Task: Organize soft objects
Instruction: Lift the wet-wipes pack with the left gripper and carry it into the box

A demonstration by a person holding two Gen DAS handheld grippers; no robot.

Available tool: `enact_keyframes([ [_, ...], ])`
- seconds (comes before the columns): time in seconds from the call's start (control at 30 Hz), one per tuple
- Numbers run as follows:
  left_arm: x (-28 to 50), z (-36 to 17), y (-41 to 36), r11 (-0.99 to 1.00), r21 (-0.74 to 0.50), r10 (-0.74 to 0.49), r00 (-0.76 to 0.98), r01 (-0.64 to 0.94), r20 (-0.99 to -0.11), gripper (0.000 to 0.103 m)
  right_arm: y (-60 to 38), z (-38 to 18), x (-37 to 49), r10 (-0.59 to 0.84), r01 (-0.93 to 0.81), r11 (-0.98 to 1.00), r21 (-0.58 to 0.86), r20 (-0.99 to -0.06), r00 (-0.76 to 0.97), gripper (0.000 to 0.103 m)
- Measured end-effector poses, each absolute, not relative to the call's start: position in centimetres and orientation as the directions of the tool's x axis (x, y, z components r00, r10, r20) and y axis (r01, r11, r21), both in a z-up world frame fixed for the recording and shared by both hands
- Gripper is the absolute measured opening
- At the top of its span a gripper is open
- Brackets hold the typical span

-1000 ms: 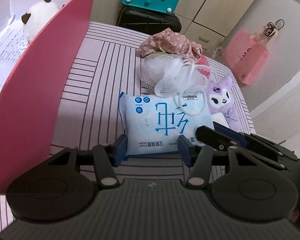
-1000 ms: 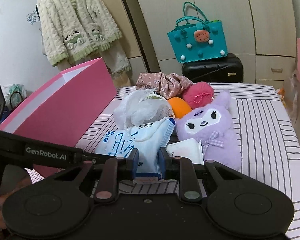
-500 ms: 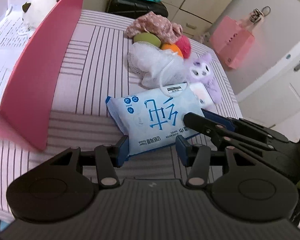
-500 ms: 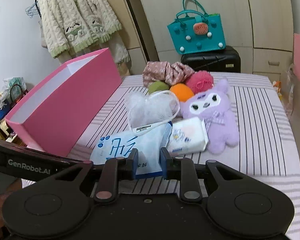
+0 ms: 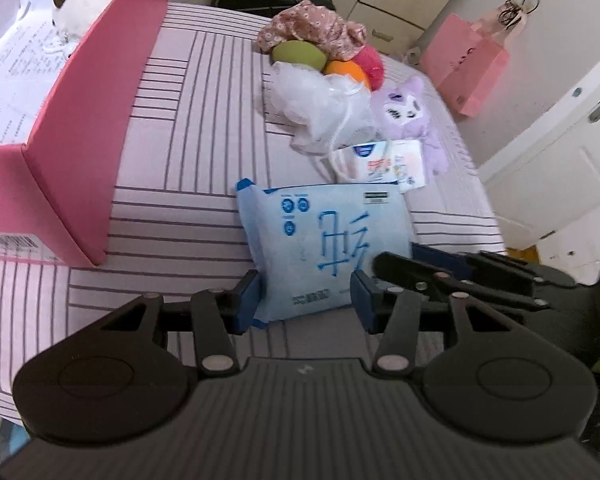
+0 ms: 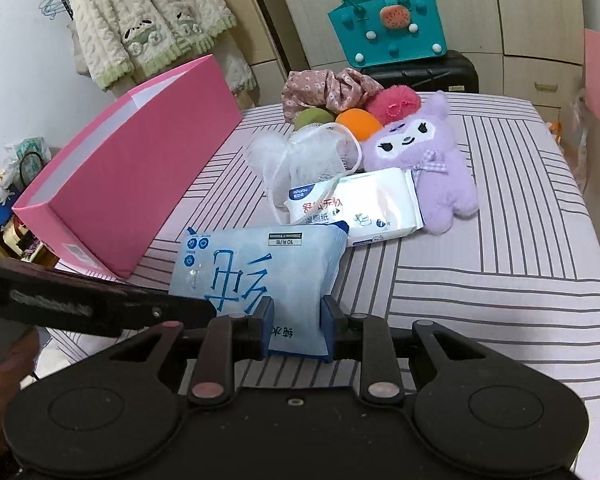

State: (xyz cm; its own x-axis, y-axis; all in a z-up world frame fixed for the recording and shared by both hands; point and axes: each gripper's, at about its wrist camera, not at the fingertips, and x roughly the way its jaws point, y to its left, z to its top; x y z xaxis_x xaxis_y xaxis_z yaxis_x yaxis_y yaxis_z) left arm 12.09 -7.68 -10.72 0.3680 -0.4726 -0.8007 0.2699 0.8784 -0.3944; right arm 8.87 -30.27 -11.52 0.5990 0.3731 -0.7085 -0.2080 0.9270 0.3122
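Observation:
A light blue pack of wipes [image 5: 324, 246] [image 6: 256, 276] is lifted above the striped table. My right gripper [image 6: 296, 330] is shut on its near edge. My left gripper [image 5: 305, 300] has its jaws on both sides of the pack's other edge and touches it. Behind it lie a white wipes pack [image 6: 364, 208], a white mesh sponge [image 6: 320, 152], a purple plush toy [image 6: 424, 148], green, orange and red balls, and a floral cloth [image 6: 328, 88]. The open pink box [image 6: 132, 184] stands at the left, with a white plush [image 5: 88, 0] inside.
The striped table [image 6: 480, 280] ends at the right and the near side. A teal bag [image 6: 388, 28] on a black suitcase stands behind the table. A pink paper bag [image 5: 468, 64] leans by the door at the right.
Both grippers have drawn back with the blue pack, pulling it off the pile toward the table's near edge. The white wipes pack now shows in full.

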Motion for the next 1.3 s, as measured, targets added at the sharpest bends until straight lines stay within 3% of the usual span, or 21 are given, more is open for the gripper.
enact_keyframes([
  [0.23,12.2,-11.0,-8.4,0.907,-0.319,-0.411,0.419,0.274,-0.810,0.052,-30.6,-11.9,8.9,0.399,-0.210,0.915,0.343,-0.701,0.592,0.031],
  [0.37,12.7,-11.3,-8.2,0.897,-0.352,-0.438,0.434,0.266,-0.787,0.046,-30.7,-12.0,8.9,0.403,-0.213,0.913,0.347,-0.698,0.592,0.031],
  [0.53,11.8,-11.2,-9.3,0.909,-0.289,-0.402,0.453,0.300,-0.795,0.037,-30.6,-11.9,9.1,0.407,-0.215,0.912,0.350,-0.701,0.585,0.030],
  [0.97,9.0,-9.4,-10.3,0.867,-0.143,-0.348,0.375,0.476,-0.859,0.036,-29.8,-10.6,7.1,0.466,-0.290,0.883,0.370,-0.765,0.444,0.029],
  [1.3,7.6,-7.9,-8.4,0.844,-0.147,-0.358,0.337,0.516,-0.871,0.036,-27.7,-8.1,5.8,0.469,-0.341,0.877,0.340,-0.763,0.445,0.030],
])
